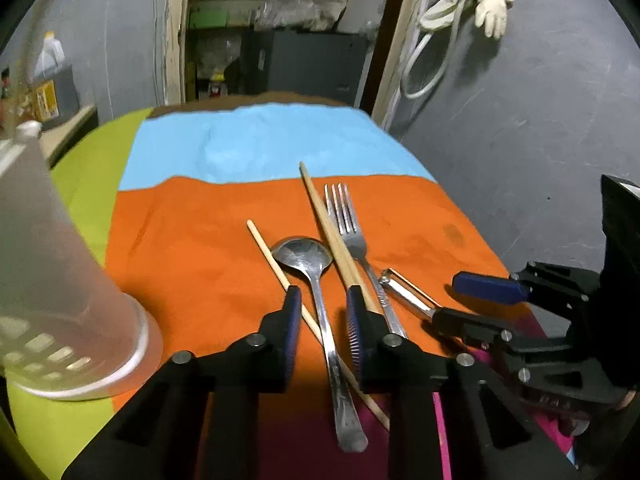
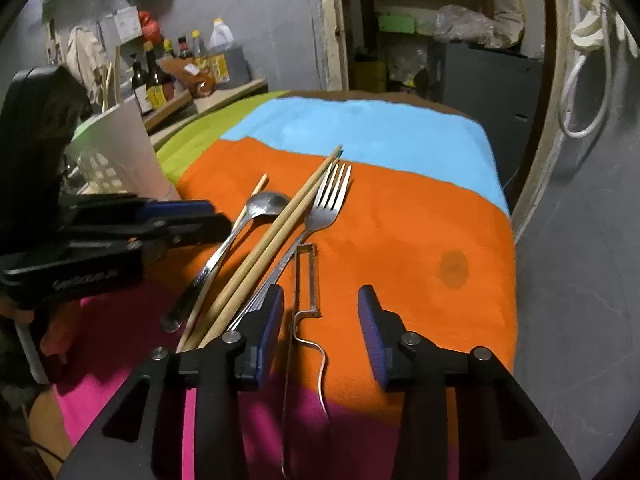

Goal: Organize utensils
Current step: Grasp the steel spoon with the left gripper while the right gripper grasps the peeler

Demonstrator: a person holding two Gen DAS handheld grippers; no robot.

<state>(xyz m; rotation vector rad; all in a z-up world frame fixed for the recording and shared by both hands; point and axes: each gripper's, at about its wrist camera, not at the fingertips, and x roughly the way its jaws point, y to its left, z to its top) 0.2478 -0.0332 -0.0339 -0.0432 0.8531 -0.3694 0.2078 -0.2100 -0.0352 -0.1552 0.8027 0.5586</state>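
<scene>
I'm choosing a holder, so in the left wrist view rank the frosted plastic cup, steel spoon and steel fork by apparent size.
1. Frosted plastic cup, though it is nearest the camera.
2. Steel spoon.
3. Steel fork, partly hidden, so this order is unsure.

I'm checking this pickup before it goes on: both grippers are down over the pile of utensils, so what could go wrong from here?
1. The spoon and a thin chopstick both run between the left gripper's jaws, so it may pinch both at once.
2. The thicker chopsticks lie across the fork; lifting one could drag or roll the others.
3. The peeler sits close by one finger of the right gripper, so a closing jaw might push it aside.
</scene>
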